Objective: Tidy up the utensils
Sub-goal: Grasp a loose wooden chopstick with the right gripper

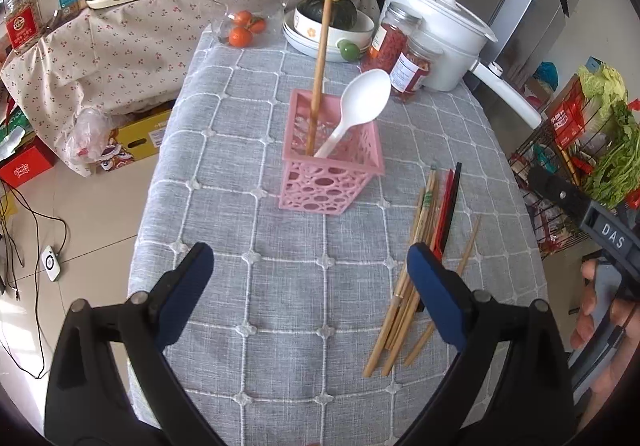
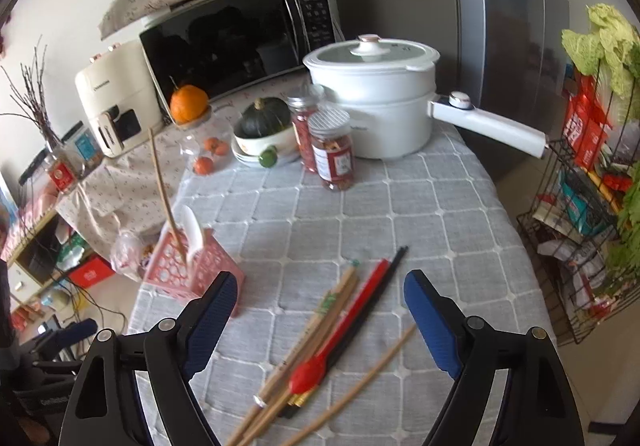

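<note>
A pink lattice utensil basket (image 1: pixel 332 162) stands mid-table, holding a white plastic spoon (image 1: pixel 360 102) and one upright wooden chopstick (image 1: pixel 320 58); it also shows in the right wrist view (image 2: pixel 188 270). A loose pile of wooden chopsticks (image 1: pixel 408 286), with red and black ones (image 1: pixel 448 202), lies on the cloth to its right. In the right wrist view the pile (image 2: pixel 320 338) includes a red spoon (image 2: pixel 308 376). My left gripper (image 1: pixel 310 270) is open and empty, short of the basket. My right gripper (image 2: pixel 320 302) is open and empty, just above the pile.
The table has a grey checked cloth (image 1: pixel 280 286). At its far end stand a white pot (image 2: pixel 376 102), two jars (image 2: pixel 332 150), stacked bowls with a squash (image 1: pixel 332 18) and a glass pot of tangerines (image 1: pixel 244 26). A wire rack of groceries (image 2: pixel 584 226) is to the right.
</note>
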